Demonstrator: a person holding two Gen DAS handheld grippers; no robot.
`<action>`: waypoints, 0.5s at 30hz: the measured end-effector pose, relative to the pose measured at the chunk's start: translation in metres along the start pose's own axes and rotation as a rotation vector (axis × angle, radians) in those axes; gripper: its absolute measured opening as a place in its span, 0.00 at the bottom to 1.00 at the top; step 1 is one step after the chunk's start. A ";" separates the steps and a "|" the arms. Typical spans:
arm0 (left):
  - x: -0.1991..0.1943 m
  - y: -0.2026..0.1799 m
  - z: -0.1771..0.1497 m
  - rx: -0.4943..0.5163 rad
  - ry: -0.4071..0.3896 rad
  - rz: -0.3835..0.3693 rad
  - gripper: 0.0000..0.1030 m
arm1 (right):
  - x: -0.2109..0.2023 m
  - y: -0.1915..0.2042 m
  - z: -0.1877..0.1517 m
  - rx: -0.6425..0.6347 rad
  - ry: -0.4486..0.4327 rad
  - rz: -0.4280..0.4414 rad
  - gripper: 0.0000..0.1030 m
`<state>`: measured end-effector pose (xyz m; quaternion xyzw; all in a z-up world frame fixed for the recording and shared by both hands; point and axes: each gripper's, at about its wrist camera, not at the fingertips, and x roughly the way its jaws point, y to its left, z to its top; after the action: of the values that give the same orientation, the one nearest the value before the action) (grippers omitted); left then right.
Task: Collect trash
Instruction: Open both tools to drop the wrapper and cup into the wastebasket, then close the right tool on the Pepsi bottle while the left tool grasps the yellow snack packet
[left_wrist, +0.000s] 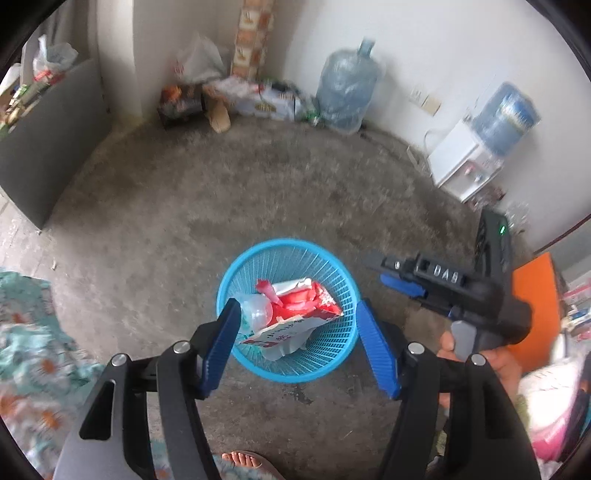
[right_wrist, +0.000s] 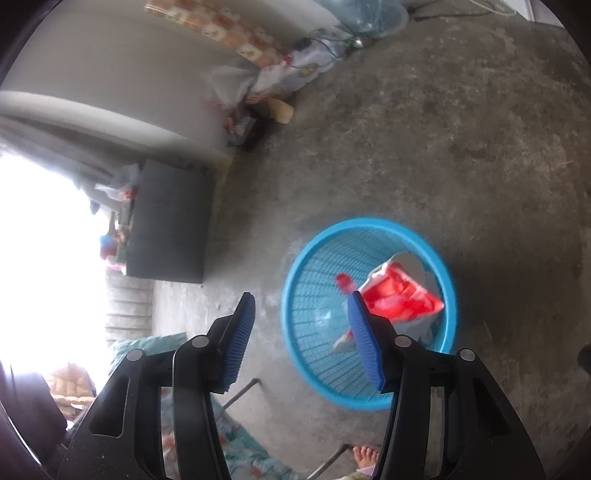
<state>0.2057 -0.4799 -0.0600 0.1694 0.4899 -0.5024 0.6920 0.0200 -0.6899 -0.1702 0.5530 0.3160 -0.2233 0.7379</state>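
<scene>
While the concrete floor (left_wrist: 258, 184) is spreading out grey below, the blue mesh wastebasket (left_wrist: 334, 345) is standing on it, near a floral cloth (left_wrist: 22, 332). Inside it, a red-and-white snack wrapper (left_wrist: 306, 314) is lying against a clear plastic bottle (left_wrist: 256, 314) with a red cap. The left gripper (left_wrist: 297, 341) is hovering above the basket, fingers wide and gripping nothing. The right gripper (right_wrist: 301, 339) is hanging beside the rim, fingers likewise spread and empty.
</scene>
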 end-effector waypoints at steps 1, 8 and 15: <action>-0.015 0.002 -0.004 -0.002 -0.019 -0.002 0.63 | -0.007 0.007 -0.007 -0.012 -0.007 0.015 0.56; -0.151 0.043 -0.069 -0.074 -0.173 0.052 0.74 | -0.061 0.077 -0.083 -0.162 -0.027 0.111 0.65; -0.284 0.101 -0.183 -0.258 -0.355 0.216 0.82 | -0.070 0.153 -0.164 -0.419 0.112 0.177 0.66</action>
<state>0.1951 -0.1525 0.0704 0.0401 0.4000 -0.3807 0.8328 0.0391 -0.4903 -0.0474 0.4249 0.3461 -0.0562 0.8346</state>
